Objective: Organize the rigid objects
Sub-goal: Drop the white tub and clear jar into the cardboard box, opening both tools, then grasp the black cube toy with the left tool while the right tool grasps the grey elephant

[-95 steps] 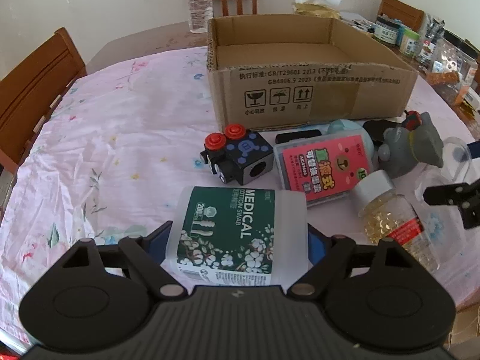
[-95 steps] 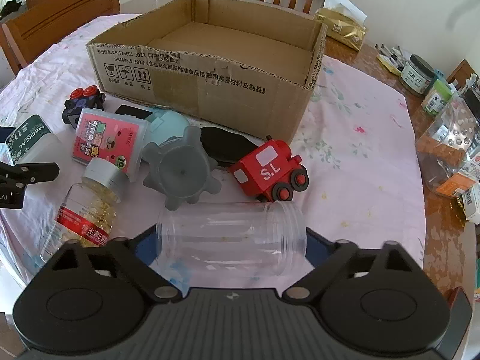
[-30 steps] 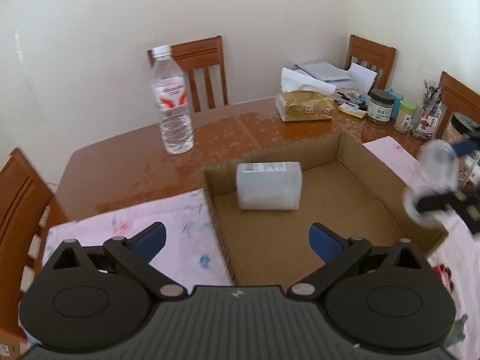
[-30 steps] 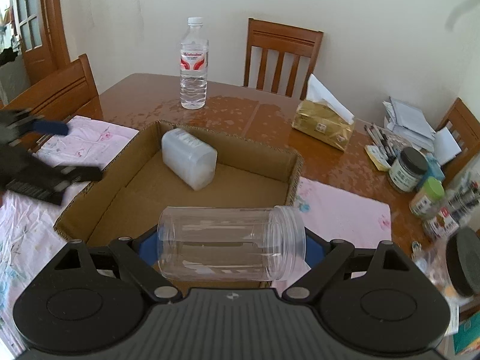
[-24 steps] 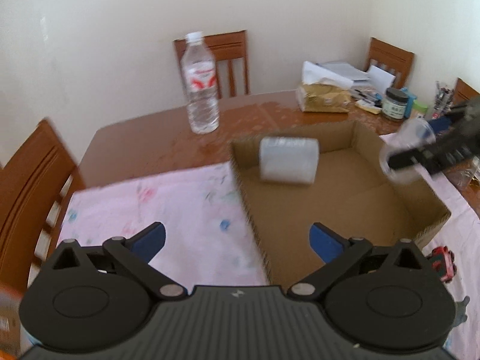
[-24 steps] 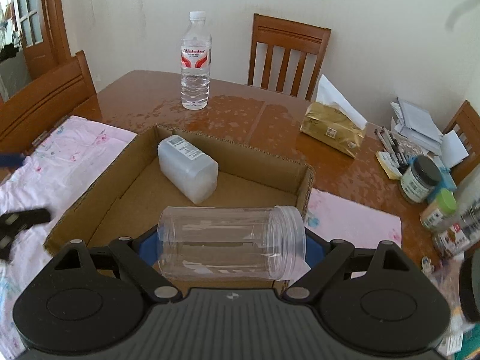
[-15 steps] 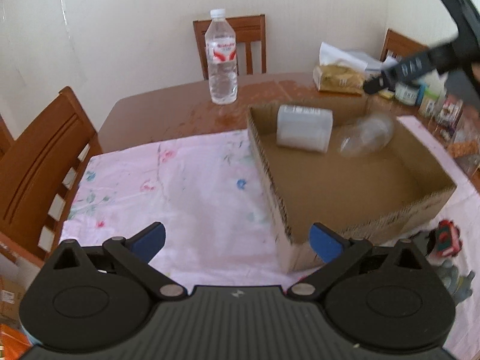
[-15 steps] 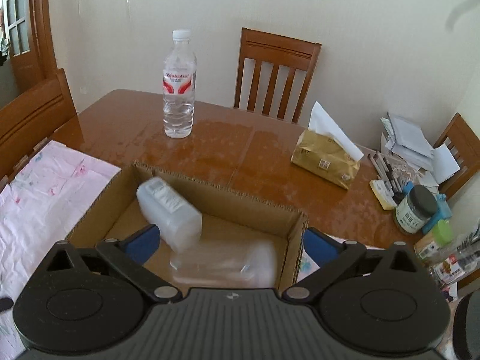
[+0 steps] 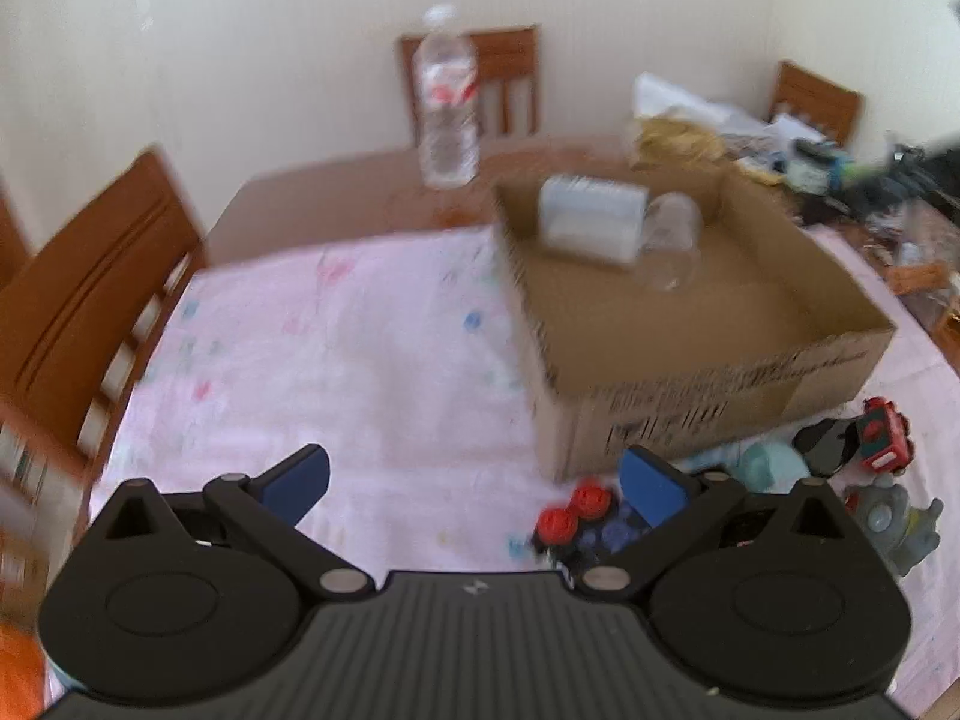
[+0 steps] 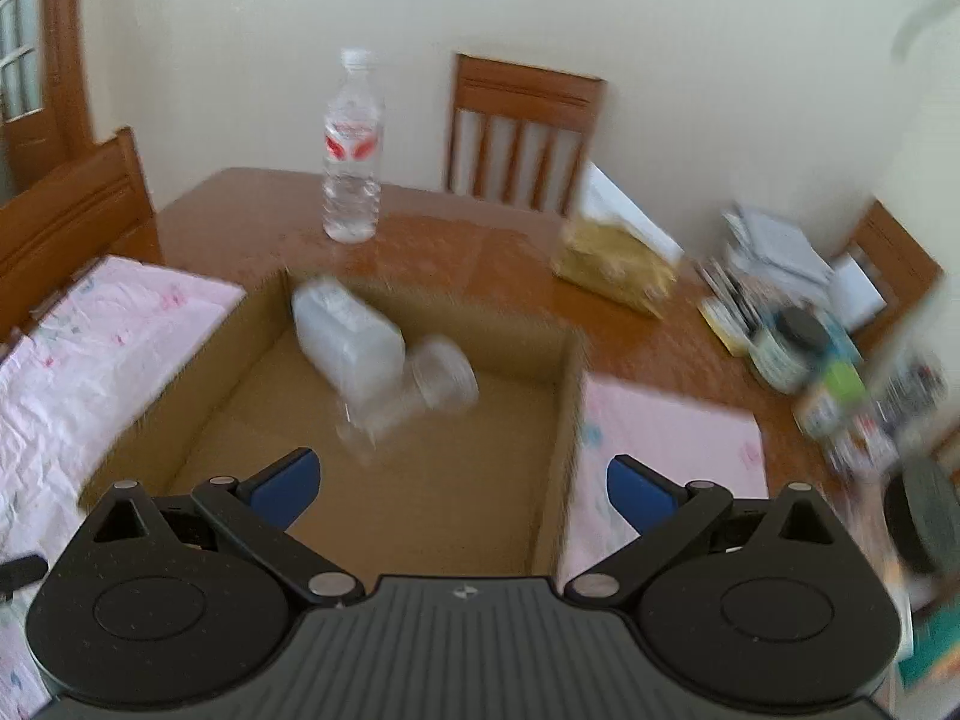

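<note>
— So, what fills the room?
— Cream walls, a brown table [image 10: 480,264] with pink cloth [image 9: 336,348], wooden chairs.
— And the box?
— Cardboard box [image 10: 558,420] at frame centre holds a white container [image 10: 348,342] touching a clear jar [image 10: 432,384].
— Grippers?
— Left gripper [image 9: 474,480] and right gripper [image 10: 459,480] both gape, nothing between.

I count two containers in the one cardboard box [image 10: 570,396]: one white tub [image 10: 348,339] and one clear jar [image 10: 435,387]. One water bottle [image 10: 353,147] stands at the desk's far edge. By the box's near side I count four toys: a red train [image 9: 885,435], a grey figure [image 9: 897,519], a red-knobbed block [image 9: 576,519] and a pale-blue piece [image 9: 771,462].
</note>
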